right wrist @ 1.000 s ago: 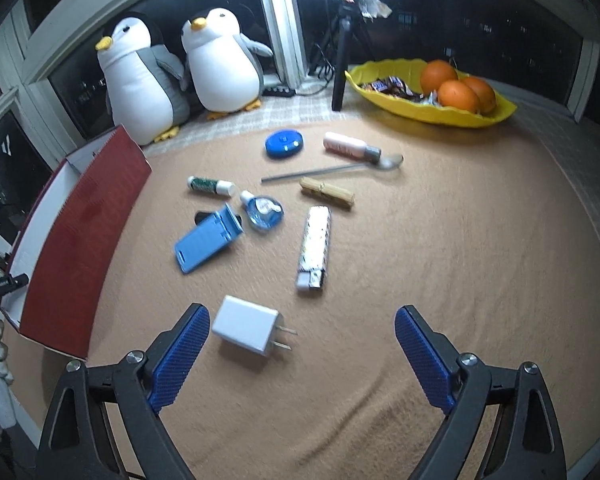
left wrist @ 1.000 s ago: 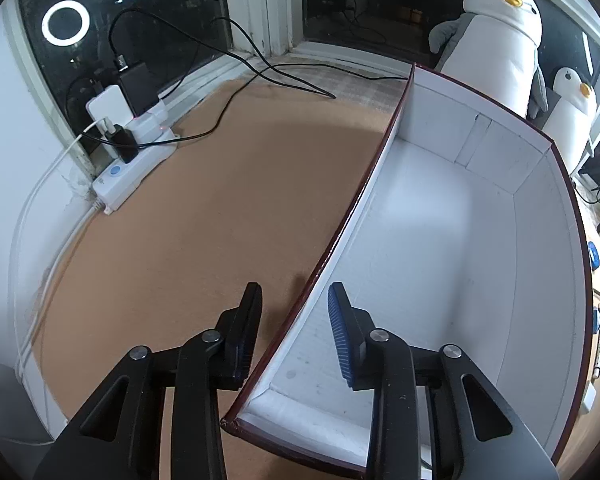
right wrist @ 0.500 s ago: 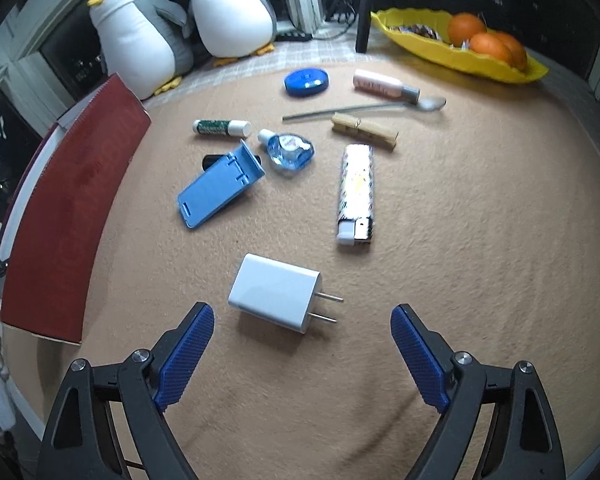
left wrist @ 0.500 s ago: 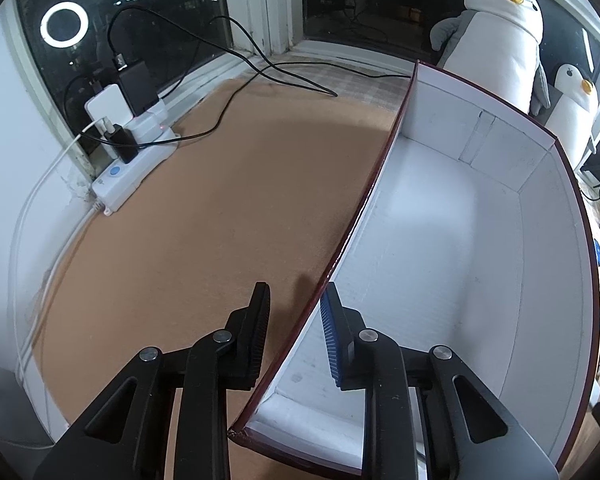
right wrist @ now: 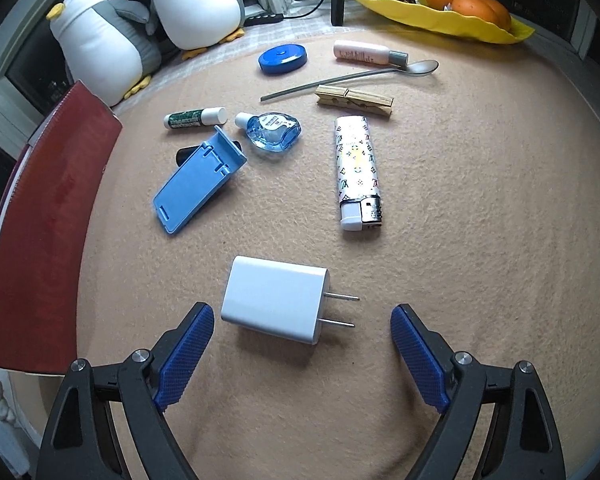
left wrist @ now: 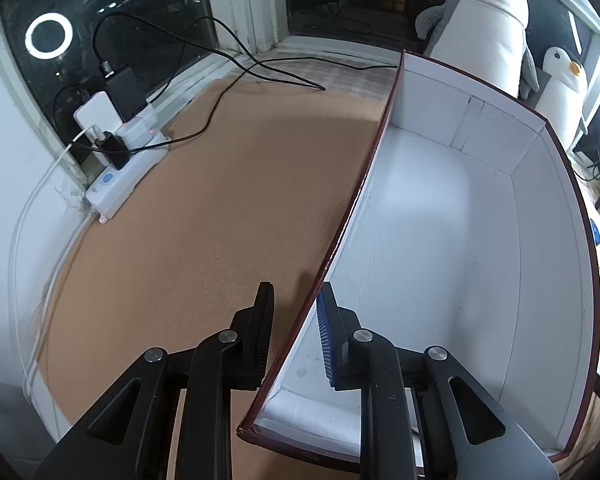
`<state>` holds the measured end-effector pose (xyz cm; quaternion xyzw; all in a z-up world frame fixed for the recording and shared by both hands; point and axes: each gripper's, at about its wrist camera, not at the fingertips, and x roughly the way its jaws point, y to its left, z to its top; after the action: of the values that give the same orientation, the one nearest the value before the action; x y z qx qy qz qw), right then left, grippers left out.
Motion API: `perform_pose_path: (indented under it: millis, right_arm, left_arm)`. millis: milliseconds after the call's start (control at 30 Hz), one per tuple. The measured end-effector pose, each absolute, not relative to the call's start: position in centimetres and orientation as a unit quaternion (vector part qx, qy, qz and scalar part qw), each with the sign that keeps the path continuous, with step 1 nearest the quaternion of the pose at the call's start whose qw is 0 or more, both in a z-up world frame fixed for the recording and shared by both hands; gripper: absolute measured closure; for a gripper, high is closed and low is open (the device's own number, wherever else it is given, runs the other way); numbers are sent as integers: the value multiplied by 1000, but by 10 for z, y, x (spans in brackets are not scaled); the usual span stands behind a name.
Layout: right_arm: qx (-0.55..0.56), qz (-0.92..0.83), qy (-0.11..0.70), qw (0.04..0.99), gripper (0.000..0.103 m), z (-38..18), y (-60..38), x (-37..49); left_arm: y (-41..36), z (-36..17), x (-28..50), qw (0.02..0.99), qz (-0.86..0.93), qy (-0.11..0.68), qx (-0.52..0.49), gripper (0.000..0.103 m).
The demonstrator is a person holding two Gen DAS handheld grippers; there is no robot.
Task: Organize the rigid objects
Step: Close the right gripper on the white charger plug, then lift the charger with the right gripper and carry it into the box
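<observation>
The box [left wrist: 460, 128], white inside and dark red outside, lies on the brown mat. My left gripper [left wrist: 295, 286] straddles its left wall [left wrist: 364, 184] near the front corner. Its jaws are closing, one finger outside and one inside, with a slim gap still showing at the pads. In the right wrist view the box's red side [right wrist: 48, 220] is at the far left. My right gripper [right wrist: 302, 314] hangs open just over a white plug charger [right wrist: 274, 304], one finger on either side, not touching it.
Beyond the charger lie a patterned lighter [right wrist: 358, 168], a blue phone stand [right wrist: 196, 184], an eye-drop bottle [right wrist: 274, 136], a lip balm [right wrist: 194, 118], a clothespin [right wrist: 354, 100], a spoon [right wrist: 352, 78] and a blue disc [right wrist: 283, 60]. A power strip [left wrist: 124, 176] with cables sits left of the box.
The left jaws have narrowed around the box wall. The right gripper has come down and forward, so the charger now lies between its fingers.
</observation>
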<state>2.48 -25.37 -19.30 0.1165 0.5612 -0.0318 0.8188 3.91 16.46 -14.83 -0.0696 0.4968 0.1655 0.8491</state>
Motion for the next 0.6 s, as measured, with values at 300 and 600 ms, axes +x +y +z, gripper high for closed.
perform_pose_path:
  millis: [300,600]
  right_arm:
    - [75,-60,555,826,37,-192,-246,29]
    - [62,-56,553,829,41,-190,-243,26]
  left_arm:
    - [166,-150,40,849,144,504,-63,84]
    - [169,-151,39,852,135,499,-77,84]
